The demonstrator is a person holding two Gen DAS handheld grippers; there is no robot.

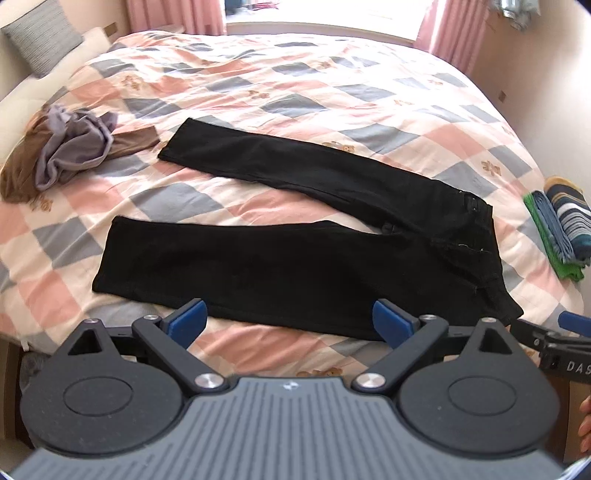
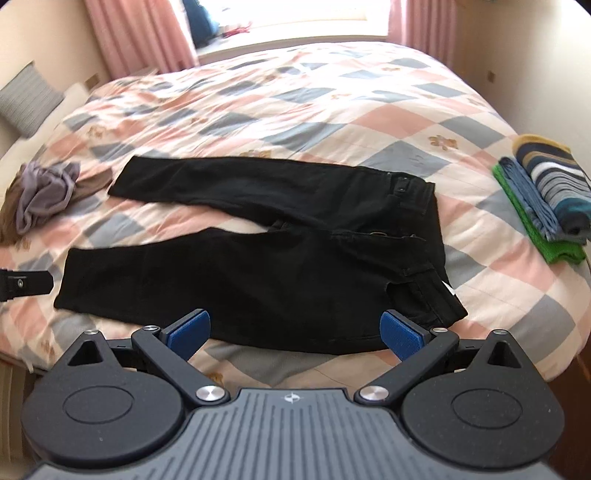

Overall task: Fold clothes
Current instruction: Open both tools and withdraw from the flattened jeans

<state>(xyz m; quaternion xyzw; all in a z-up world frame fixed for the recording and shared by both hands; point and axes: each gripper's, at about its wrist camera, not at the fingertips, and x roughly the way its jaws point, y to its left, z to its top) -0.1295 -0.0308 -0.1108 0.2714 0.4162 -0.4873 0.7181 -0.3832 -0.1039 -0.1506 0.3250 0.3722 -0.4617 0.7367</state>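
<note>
black trousers (image 1: 295, 236) spread flat on the bed (image 1: 332, 92), mid-bed toward the near edge. legs splayed in a v, hems toward the left edge, waistband toward the right edge. near leg close along the near edge, far leg angled off toward the head end. small white tag showing at the near waistband corner in the right wrist view.

left gripper (image 1: 291, 321) hanging above the near edge, over the near leg's lower seam. jaws spread wide, blue pads (image 1: 188, 319) well apart, nothing pinched, not touching cloth as far as visible. right gripper (image 2: 295, 328) likewise above the near edge, nearer the waistband end. jaws spread wide, empty.

each gripper poking into the other's view: right one at the right border of the left wrist view, black tip of the left one at the left border of the right wrist view.

crumpled pile (image 1: 70, 151) near the left edge, just beyond the far hem: lilac garment on top of a brown one, brown part near the hem, contact unclear. folded stack (image 2: 550, 195) at the right edge, well apart from the waistband: striped piece on top, blue under it, green at the bottom.

checked quilt in pink, grey-blue and white with small bear prints. grey pillow (image 1: 40, 33) at the far left corner. pink curtains (image 2: 140, 33) and a bright window beyond the far edge.
</note>
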